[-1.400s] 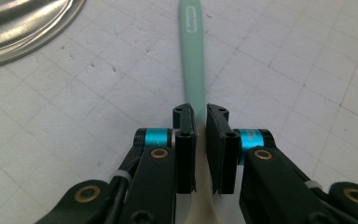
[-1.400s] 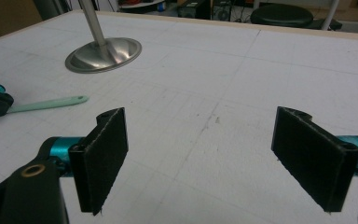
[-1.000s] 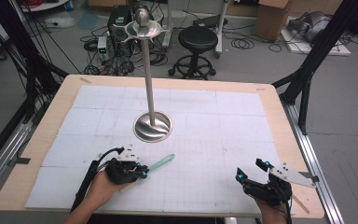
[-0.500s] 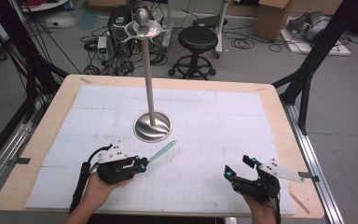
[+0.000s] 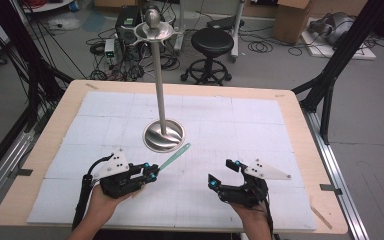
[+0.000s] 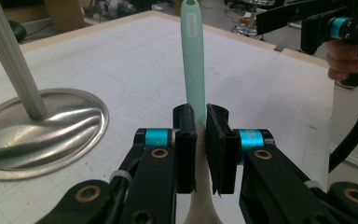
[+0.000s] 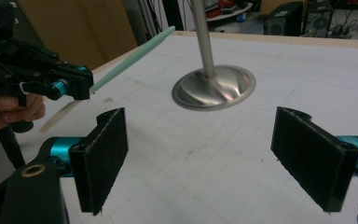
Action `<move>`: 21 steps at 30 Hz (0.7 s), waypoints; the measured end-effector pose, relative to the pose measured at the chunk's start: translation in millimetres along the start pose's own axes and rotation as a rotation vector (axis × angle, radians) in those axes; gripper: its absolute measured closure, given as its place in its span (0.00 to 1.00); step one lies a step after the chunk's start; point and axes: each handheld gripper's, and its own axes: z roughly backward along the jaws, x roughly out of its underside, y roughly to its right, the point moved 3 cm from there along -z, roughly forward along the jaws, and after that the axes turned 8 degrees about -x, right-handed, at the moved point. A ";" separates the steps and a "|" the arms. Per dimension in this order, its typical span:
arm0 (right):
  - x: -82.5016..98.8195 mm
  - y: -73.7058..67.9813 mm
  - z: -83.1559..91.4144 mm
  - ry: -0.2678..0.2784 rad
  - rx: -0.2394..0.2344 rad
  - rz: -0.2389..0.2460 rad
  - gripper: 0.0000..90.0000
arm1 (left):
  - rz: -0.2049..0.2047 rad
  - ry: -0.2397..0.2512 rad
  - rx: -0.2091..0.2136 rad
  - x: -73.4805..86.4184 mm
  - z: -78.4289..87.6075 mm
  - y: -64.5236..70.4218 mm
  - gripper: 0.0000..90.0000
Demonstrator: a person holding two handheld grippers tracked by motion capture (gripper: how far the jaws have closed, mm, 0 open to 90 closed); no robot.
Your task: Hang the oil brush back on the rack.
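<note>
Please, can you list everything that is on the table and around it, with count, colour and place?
metal stand: one, silver; round base at table centre, tall pole, small dish on top.
spatula: one, mint-green handle, pale blade end; clamped in the left gripper, pointing toward the stand base.
mat: one, white with grid, covering the table.
table: one, light wood edge.
stool: one, black, on the floor behind the table.
cardboard box: one, brown, floor, far right.
left gripper: black, shut on the spatula, near left.
right gripper: black, jaws wide apart, near right.
</note>
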 end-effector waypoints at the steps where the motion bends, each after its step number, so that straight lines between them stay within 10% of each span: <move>1: -2.1 -1.8 -2.5 0.007 -0.007 0.003 0.20 | -0.001 0.010 0.003 -1.3 0.4 0.4 0.91; 21: -38.4 -27.5 -37.2 0.076 -0.195 0.000 0.42 | -0.046 0.118 0.050 -10.1 -0.1 24.8 0.91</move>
